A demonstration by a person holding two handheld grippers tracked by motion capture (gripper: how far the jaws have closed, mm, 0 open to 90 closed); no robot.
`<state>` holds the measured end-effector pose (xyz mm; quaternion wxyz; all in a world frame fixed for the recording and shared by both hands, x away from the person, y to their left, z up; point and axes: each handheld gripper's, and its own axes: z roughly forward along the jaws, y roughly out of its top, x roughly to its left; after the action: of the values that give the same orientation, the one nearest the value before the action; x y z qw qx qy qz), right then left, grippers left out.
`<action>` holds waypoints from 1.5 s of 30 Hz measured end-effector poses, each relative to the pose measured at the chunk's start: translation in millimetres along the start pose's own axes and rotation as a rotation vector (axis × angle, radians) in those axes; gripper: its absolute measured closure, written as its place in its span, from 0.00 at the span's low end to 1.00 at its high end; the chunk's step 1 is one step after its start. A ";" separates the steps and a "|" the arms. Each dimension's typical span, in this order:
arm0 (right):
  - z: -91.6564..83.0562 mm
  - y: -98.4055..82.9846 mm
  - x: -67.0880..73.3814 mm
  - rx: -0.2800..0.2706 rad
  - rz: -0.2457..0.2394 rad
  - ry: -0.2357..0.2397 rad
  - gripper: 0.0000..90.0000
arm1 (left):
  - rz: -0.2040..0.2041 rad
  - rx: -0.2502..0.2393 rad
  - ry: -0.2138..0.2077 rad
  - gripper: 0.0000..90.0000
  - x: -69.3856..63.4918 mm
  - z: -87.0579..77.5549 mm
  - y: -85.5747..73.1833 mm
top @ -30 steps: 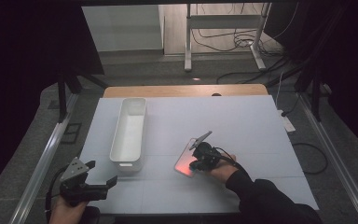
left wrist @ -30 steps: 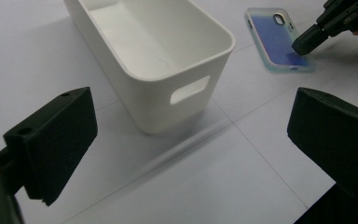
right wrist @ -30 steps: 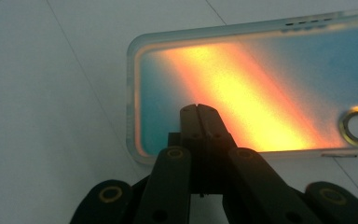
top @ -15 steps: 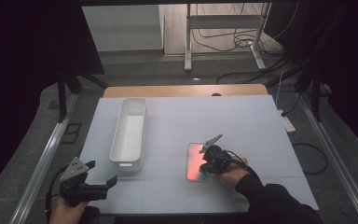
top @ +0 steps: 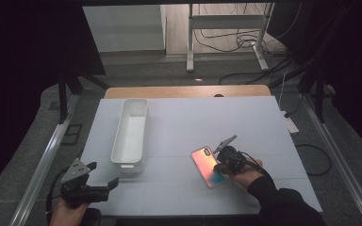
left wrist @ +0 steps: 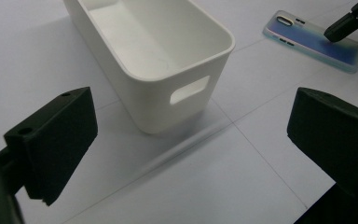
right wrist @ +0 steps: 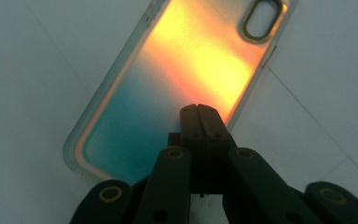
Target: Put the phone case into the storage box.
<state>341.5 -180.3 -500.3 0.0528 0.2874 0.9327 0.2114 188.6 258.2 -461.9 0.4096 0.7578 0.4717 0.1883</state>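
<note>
Jaws of the right gripper (right wrist: 198, 109) are pressed together, tips meeting over the phone case (right wrist: 177, 79), with nothing between them. From where I stand it looks as though the closed tips rest on the case's back and push or slide it, though I can't be sure they actually touch. That case lies flat on the white table (top: 264, 117), right of centre, its iridescent back up and the camera cut-out at the far end. It sits well apart from the white bin (top: 131, 134), which stands empty to the left.

Over at the near left corner the left gripper (top: 101, 188) hangs with its jaws wide apart, pointing toward the bin's near end and holding nothing.

If the job is to shift the case toward the bin, I'd keep the tips near its middle line so it slides straight rather than spinning, and press only lightly, since a slick case on a smooth table can skid out from under a point. To lift it, the jaws would have to open and take a long edge.
</note>
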 end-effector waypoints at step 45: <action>-38.0 -4.0 -30.2 -0.243 0.149 -0.082 0.00 | 0.004 0.007 0.000 0.03 -0.4 0.8 0.5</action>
<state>356.1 -214.0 -468.4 0.1092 0.3558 0.8733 0.3142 189.1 257.4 -462.0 0.4067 0.7602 0.4706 0.1875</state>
